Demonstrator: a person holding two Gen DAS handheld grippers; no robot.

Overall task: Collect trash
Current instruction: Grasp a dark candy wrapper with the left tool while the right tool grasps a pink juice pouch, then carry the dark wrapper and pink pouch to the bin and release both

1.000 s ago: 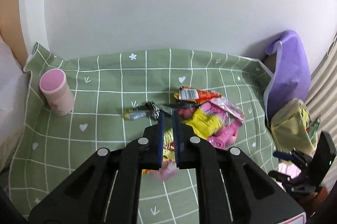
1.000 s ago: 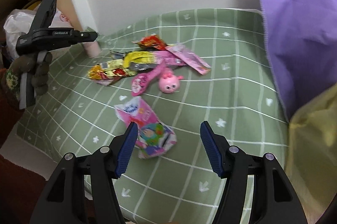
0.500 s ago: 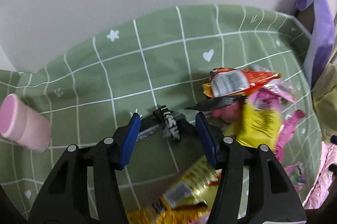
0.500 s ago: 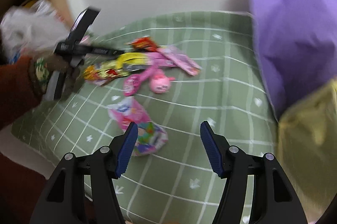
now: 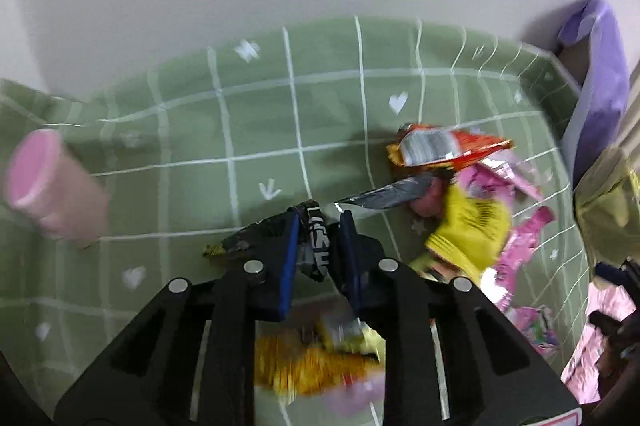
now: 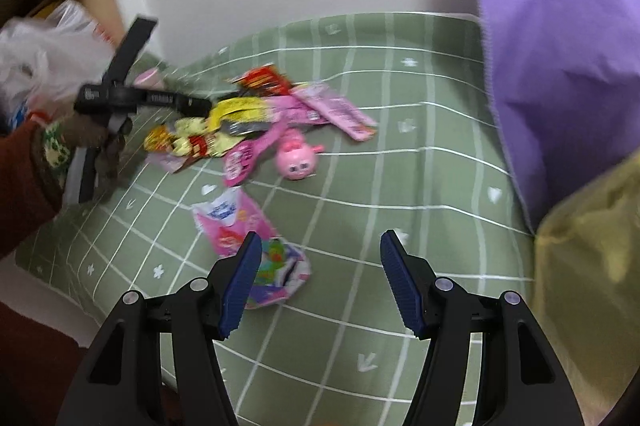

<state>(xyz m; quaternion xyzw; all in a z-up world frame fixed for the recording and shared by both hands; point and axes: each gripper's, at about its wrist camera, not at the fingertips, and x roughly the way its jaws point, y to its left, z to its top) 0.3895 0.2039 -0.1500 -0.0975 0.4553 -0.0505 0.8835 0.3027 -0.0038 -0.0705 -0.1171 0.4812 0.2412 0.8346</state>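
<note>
Black and crinkly, the dark wrapper (image 5: 316, 246) sat mid-frame between the left gripper (image 5: 319, 226) jaws, which had just been closing and pinched it. The right gripper (image 6: 320, 246) gaped wide, holding nothing.

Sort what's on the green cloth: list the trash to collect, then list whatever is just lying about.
Trash to collect:
- black wrapper, between the left hand-held gripper jaws, which have just been closing
- orange packet
- yellow wrapper
- pink pouch

Lying about:
- pink cup
- pink toy
- purple cloth
</note>
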